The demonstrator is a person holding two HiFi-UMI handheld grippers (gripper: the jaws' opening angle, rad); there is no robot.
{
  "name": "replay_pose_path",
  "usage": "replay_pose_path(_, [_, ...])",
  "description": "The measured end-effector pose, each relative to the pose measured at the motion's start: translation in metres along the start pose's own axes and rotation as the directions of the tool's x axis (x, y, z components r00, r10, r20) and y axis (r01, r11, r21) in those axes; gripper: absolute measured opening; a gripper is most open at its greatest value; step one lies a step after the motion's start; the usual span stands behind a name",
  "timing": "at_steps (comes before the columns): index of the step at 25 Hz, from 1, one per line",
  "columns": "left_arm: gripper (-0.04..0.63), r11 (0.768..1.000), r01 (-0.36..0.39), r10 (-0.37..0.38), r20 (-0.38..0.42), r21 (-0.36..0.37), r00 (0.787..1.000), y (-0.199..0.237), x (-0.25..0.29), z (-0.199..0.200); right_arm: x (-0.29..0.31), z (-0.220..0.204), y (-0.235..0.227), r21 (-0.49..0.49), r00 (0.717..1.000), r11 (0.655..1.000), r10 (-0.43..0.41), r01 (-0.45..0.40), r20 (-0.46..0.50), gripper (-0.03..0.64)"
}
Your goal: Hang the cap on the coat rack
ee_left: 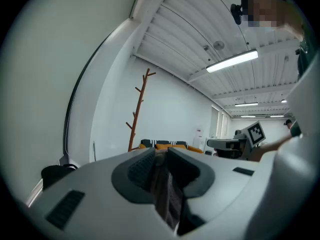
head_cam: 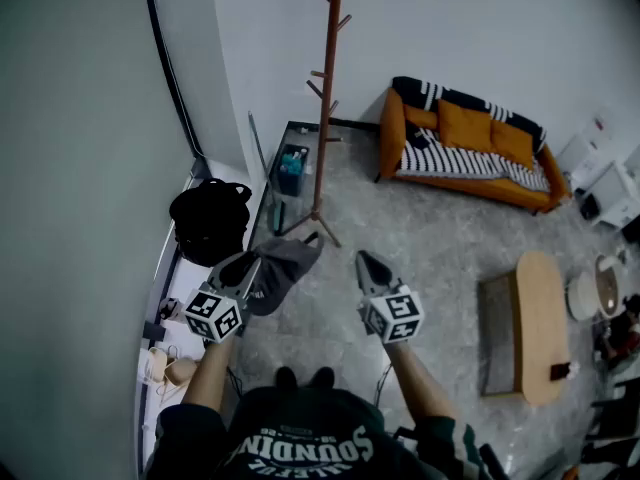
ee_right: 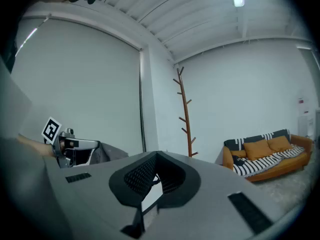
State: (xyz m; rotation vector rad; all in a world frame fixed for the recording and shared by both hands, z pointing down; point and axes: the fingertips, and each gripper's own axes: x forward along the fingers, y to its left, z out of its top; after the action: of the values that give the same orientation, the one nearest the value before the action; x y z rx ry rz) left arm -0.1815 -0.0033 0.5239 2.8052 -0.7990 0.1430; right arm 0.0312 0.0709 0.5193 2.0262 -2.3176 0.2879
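Two grippers were held out side by side over the grey floor (head_cam: pixel 430 238). The left gripper (head_cam: pixel 243 265) was clamped on the grey cap (head_cam: pixel 287 265); the right gripper (head_cam: pixel 368 263) had its jaws together on nothing. Straight ahead of the cap, and nearer the left gripper, the coat rack (head_cam: pixel 325 98) stood upright by the white wall (head_cam: pixel 500 28), with an orange sofa (head_cam: pixel 465 143) to its right.

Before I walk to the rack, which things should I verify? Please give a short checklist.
1. Cap held by left gripper: ok, jaws closed on the fabric.
2. Right gripper free: ok, jaws together, nothing between.
3. Rack pegs free: ok, visible pegs are bare.
4. Way to the rack: ok, bag stands aside at the left.
5. Cap near a peg: not ok, the rack is apart, ahead.
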Motion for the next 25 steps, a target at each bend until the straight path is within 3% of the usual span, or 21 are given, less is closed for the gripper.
replay_pose_path(6, [0.077,0.999,0.010,-0.010,-0.007,0.031,1.000,0.003,0.002,0.004,0.002,0.011,0.003,-0.013,0.996,1.000,-0.020,0.021,0.086,-0.003])
replay_pose_path(25, [0.077,0.999,0.021,-0.021,0.004,0.033,1.000,-0.012,0.026,0.009,0.002,-0.010,-0.001,-0.006,0.999,1.000,0.010,-0.010,0.043,-0.003])
